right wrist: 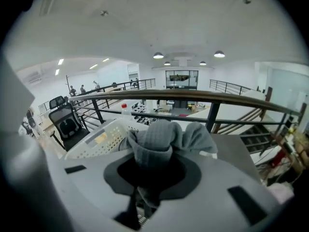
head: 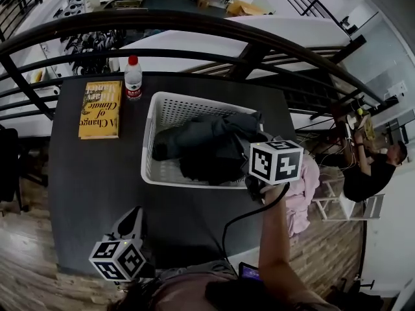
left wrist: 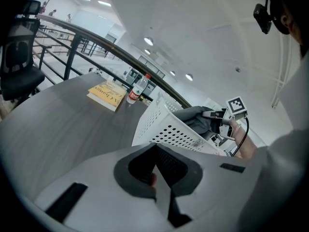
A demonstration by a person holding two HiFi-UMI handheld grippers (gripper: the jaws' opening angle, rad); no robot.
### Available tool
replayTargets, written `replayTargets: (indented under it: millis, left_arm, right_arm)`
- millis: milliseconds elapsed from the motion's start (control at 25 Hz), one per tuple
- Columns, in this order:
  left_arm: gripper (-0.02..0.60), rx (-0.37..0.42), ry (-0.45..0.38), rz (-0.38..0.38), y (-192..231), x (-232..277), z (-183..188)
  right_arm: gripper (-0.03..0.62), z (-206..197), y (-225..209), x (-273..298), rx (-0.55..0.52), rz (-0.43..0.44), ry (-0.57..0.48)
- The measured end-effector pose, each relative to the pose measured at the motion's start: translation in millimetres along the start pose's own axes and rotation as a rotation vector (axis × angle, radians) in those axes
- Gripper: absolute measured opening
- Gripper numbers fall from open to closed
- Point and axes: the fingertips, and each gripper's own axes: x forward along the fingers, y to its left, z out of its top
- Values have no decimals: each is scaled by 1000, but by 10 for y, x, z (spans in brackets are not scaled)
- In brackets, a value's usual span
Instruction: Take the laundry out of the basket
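Observation:
A white perforated laundry basket (head: 153, 118) stands on the dark table (head: 91, 173), filled with dark grey and black laundry (head: 207, 144). My right gripper (head: 254, 179) is at the basket's near right corner. In the right gripper view, that gripper (right wrist: 145, 197) is shut on a fold of grey ribbed garment (right wrist: 161, 139), which bunches up just ahead of the jaws. My left gripper (head: 133, 218) rests low near the table's front edge, apart from the basket; in its own view the jaws (left wrist: 157, 178) meet with nothing between them, and the basket (left wrist: 169, 129) lies ahead to the right.
A yellow book (head: 100, 109) and a red-capped water bottle (head: 133, 78) sit at the table's far left. Pink cloth (head: 301, 193) lies beside the table's right edge. A dark railing (head: 194, 21) curves behind the table. A person sits at the far right.

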Motion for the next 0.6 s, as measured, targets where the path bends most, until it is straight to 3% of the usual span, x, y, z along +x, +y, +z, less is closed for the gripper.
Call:
replayTargets:
  millis: [280, 600]
  left_arm:
    - [-11, 25, -12, -33, -57, -121, 13]
    - [-11, 62, -27, -60, -78, -280, 63]
  right_arm:
    - [78, 191, 71, -337, 21, -8, -98]
    - [78, 622, 164, -898, 55, -17, -297]
